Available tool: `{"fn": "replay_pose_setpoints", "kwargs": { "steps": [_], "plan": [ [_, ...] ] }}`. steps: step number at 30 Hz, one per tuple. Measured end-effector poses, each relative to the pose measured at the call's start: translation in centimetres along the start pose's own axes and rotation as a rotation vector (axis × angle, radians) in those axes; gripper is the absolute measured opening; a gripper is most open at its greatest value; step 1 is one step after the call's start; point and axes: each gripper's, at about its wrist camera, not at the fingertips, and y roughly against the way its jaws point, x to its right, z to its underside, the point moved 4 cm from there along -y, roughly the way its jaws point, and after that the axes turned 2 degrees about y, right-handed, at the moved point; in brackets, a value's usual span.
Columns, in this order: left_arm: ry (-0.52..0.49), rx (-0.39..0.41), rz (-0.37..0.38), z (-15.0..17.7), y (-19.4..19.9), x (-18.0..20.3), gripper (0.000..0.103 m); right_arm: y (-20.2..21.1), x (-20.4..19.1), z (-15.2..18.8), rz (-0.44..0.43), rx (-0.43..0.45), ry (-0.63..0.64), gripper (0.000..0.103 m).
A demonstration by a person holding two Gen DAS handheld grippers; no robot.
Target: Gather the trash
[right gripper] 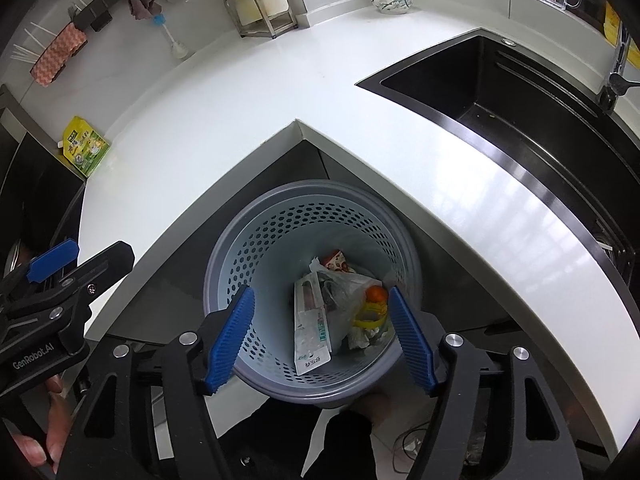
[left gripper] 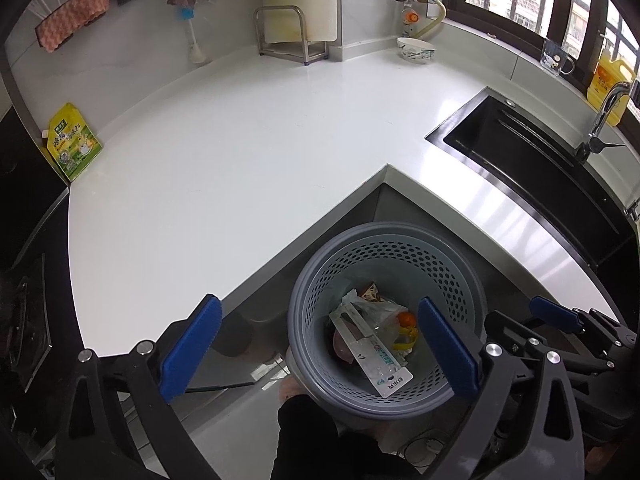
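So the bin (right gripper: 312, 292) sits on the floor tucked right into the inside corner of the L-shaped counter (left gripper: 248, 168), which makes sense: anything from either run of the counter can be dropped over the edge into it. It's a grey perforated basket, and the trash is already down at the bottom: a long toothpaste box (right gripper: 310, 328) lying against the near wall, a crumpled clear bag (right gripper: 352, 292) next to it, something orange (right gripper: 376, 293) that looks like fruit or peel, yellow scraps and a printed wrapper toward the far wall.

Both grippers hang above the bin mouth, angled down into it. The left gripper (left gripper: 316, 344) has its jaws spread wide with nothing between them, and the right gripper (right gripper: 322, 338) is also released, pads apart and empty, framing the bin opening. My read is that's a drop position: hands over the bin so stuff falls straight in, not onto the floor.

The counter looks pretty much cleared. What's left reads as kitchen stuff rather than trash: a green-and-yellow pouch (left gripper: 74, 144) at the far left edge, a bowl (left gripper: 416, 50) by the back wall, and the sink (left gripper: 520, 152) on the right run. I'd guess the job is nearly done, unless that pouch counts.
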Motion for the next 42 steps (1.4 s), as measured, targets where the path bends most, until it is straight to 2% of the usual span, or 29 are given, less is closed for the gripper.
{"fn": "replay_pose_setpoints", "kwargs": {
  "steps": [20, 42],
  "plan": [
    [0.019, 0.014, -0.05, -0.2, 0.9, -0.6, 0.097, 1.3, -0.3, 0.0, 0.015, 0.011, 0.009, 0.067],
    [0.016, -0.001, -0.036, -0.1, 0.7, -0.4, 0.097, 1.6, -0.7, -0.1, 0.022, 0.021, 0.02, 0.067]
  ]
}}
